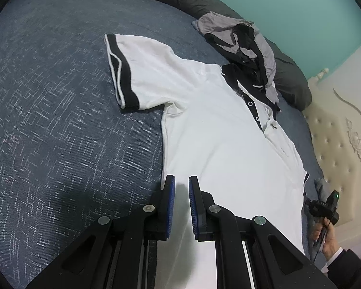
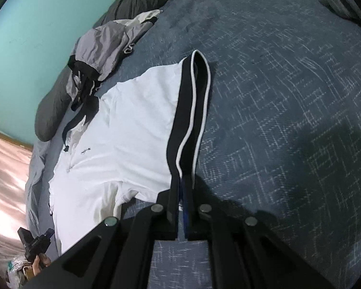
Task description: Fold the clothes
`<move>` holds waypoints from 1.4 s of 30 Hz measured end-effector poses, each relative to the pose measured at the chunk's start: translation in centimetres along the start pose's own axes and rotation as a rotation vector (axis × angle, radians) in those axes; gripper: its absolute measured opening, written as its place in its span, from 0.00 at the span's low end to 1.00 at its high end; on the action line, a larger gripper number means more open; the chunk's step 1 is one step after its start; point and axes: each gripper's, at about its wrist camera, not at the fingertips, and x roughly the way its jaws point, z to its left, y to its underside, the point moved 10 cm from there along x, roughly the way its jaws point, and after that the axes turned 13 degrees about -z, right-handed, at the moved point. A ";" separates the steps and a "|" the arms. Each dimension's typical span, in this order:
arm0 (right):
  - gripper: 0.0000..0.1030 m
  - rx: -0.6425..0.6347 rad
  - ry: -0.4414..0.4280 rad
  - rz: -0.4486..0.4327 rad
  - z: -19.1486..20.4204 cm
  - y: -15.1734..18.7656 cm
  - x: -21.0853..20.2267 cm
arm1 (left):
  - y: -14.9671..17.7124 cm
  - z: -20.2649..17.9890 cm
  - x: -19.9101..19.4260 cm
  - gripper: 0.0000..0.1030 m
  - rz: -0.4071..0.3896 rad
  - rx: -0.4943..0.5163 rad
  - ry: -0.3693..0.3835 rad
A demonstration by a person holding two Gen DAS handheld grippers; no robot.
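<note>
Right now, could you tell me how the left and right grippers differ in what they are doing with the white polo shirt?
The left gripper is open, holding nothing, over the white polo shirt near its side edge. The right gripper is shut on the black-trimmed sleeve cuff. Both are black with blue pads.

Left wrist view rides low over the bed [image 1: 48, 120], looking along its tongs [image 1: 181, 207] across the white polo shirt [image 1: 216, 132] toward the teal wall [image 1: 288, 12]. Right wrist view looks from the opposite side, close on a sleeve cuff [image 2: 192, 120]. Both share shirt and grey garment [image 1: 228, 31].
</note>
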 end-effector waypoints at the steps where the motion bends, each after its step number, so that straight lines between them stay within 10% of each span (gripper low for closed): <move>1: 0.03 0.007 0.008 -0.004 0.0 -0.1 -0.2 | -0.1 -0.1 -0.1 0.12 0.001 -0.002 -0.001; 7: 0.35 0.047 0.056 -0.027 0.1 -0.6 -1.2 | -0.5 -0.3 -1.8 0.13 -0.011 -0.020 -0.001; 15: 0.36 0.159 -0.119 0.004 4.8 2.1 -1.3 | -0.4 -0.5 -2.9 0.23 -0.043 -0.083 -0.001; 24: 0.36 0.258 -0.088 -0.014 5.2 2.4 3.4 | 0.5 0.2 -2.3 0.23 -0.037 -0.107 -0.004; 30: 0.05 0.268 -0.061 -0.073 4.0 1.3 3.6 | 1.4 0.7 -1.8 0.23 -0.019 -0.110 -0.008; 42: 0.03 0.216 -0.077 -0.157 4.6 -3.3 3.7 | 1.5 0.3 -1.9 0.23 -0.019 -0.096 -0.001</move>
